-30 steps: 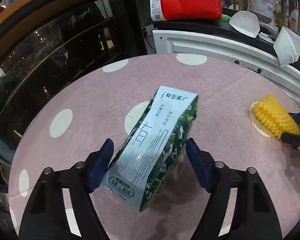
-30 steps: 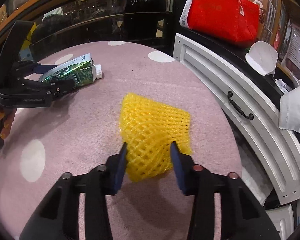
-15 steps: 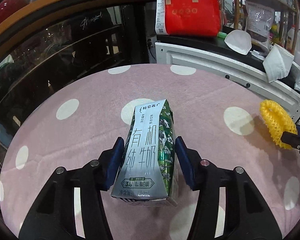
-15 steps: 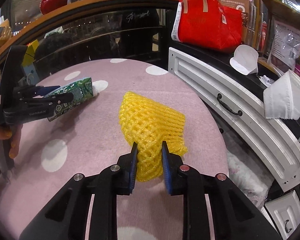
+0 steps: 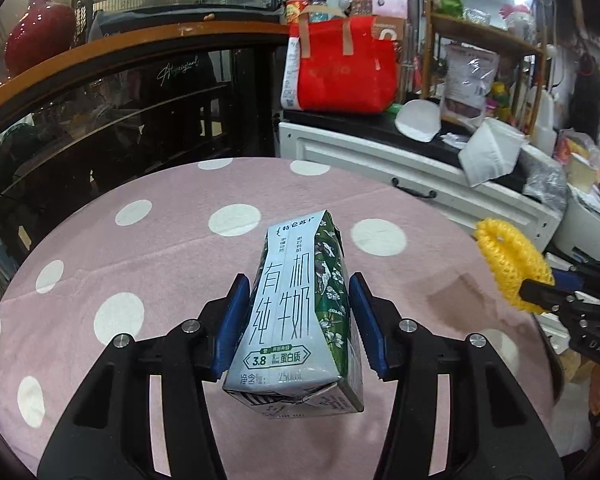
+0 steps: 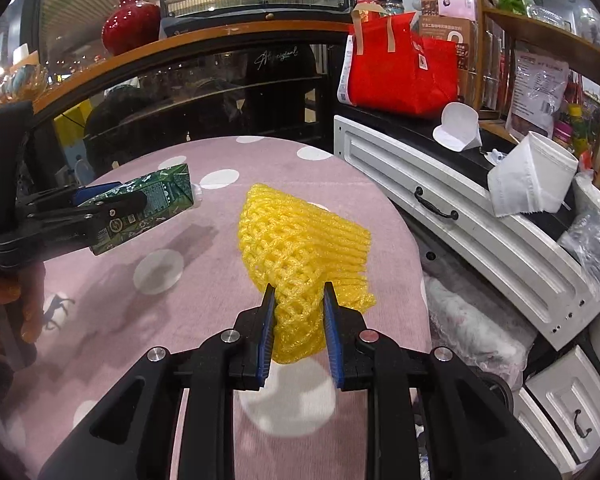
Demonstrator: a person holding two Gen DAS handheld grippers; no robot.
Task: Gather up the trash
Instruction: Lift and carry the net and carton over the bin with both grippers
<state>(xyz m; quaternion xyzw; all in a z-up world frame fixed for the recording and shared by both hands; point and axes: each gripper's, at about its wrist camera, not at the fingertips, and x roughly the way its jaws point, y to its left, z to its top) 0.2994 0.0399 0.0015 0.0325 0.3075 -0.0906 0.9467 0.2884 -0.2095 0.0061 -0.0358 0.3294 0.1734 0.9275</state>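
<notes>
Left wrist view
Left gripper (image 5: 298, 312): clamped on the milk carton (image 5: 296, 316), blue pads pressed to its two long sides.
Milk carton: held above the pink polka-dot table (image 5: 140, 264), base end toward the camera.
Foam net (image 5: 510, 266): yellow, at the right edge, pinched by the right gripper (image 5: 540, 290).

Right wrist view
Right gripper (image 6: 299, 308): squeezed on the yellow foam net (image 6: 304, 240), which bulges out beyond the pads, lifted over the table (image 6: 180, 280).
Left gripper (image 6: 100, 200): at the left, gripping the green carton (image 6: 148, 204), its white cap end pointing right.
Background: red bag (image 6: 400, 72) on a white cabinet (image 6: 460, 216).
</notes>
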